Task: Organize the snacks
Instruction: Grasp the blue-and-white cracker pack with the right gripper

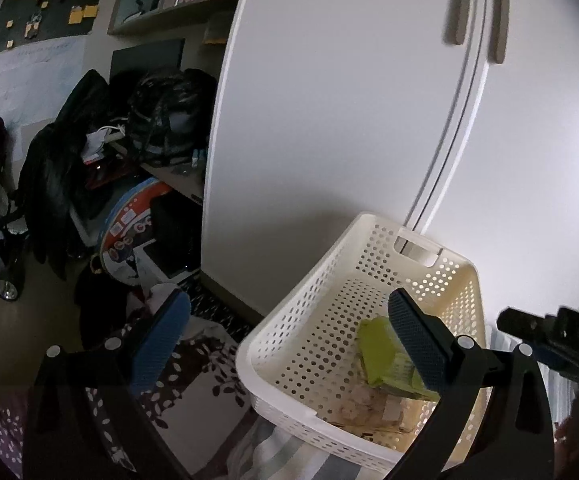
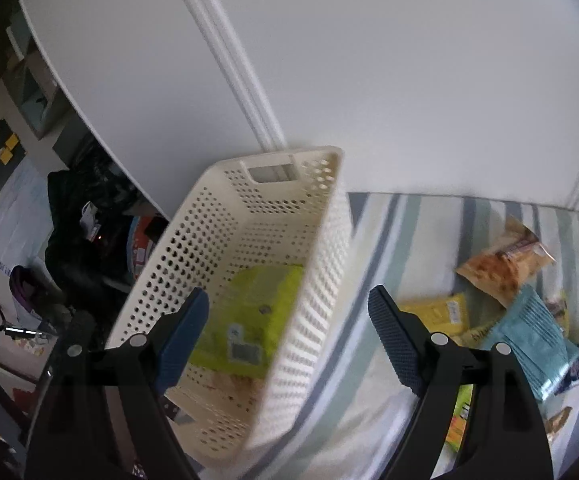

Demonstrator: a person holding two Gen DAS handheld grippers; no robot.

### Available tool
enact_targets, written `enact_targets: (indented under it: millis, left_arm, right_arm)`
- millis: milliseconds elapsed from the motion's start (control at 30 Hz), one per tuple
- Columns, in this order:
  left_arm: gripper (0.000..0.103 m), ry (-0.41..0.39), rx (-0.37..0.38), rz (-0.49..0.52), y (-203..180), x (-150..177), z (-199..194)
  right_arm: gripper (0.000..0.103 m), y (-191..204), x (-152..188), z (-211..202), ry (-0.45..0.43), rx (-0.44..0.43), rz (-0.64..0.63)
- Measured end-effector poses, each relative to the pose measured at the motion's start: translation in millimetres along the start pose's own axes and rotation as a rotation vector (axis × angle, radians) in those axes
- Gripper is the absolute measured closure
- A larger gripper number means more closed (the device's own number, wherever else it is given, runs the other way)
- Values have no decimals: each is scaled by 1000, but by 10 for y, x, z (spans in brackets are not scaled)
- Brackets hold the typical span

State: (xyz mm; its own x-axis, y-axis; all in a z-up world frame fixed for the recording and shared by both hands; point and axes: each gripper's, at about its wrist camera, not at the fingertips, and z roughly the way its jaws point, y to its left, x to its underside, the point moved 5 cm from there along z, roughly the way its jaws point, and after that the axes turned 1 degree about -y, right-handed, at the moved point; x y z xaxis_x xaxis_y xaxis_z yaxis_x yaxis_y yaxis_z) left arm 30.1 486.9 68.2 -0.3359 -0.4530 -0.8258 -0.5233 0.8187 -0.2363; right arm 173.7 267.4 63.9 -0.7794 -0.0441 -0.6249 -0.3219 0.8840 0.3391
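A cream perforated basket point(image 1: 313, 320) point(image 2: 309, 280) stands on a striped bed against a white wardrobe. A lime-green snack packet point(image 1: 381, 356) point(image 2: 257, 312) lies inside it, over a paler packet point(image 1: 359, 402). My left gripper point(image 1: 289, 344) is open, straddling the basket's near left wall, with nothing between its fingers. My right gripper point(image 2: 289, 340) is open too, its fingers either side of the basket's right wall. On the bedding to the right lies a heap of snacks: an orange-brown bag point(image 2: 497, 268), a yellow packet point(image 2: 437, 312) and a light-blue packet point(image 2: 537, 332).
White wardrobe doors point(image 1: 349, 100) rise directly behind the basket. Left of the wardrobe are dark bags and clothes point(image 1: 89, 152), a round printed box point(image 1: 129, 232) and a stroller point(image 1: 1, 208) on the floor. The striped bedding point(image 2: 389, 232) extends right.
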Motion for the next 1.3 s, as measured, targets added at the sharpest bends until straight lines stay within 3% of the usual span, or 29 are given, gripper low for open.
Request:
enact_targets:
  millis: [500,700,867,1167,1300]
  left_arm:
    - [2,-28,61,66,-295,46,-154]
    - [2,-89,88,159,-571,105,-352]
    - [2,-109,167,244,-906,248,-520]
    - [2,-134,330,428,-1525,605,-939]
    - [2,-91,386,487,-1686,793,-984]
  right_arm:
    - [19,-1139,382,-574,-37,140,148]
    - [15,-1811,661,-873,-46,233,261]
    - [15,-2377,875,-1042,-46,304,393]
    - [15,-2931,1022,-895,3,280,616]
    - [15,-3034,983,-725,8,241,685]
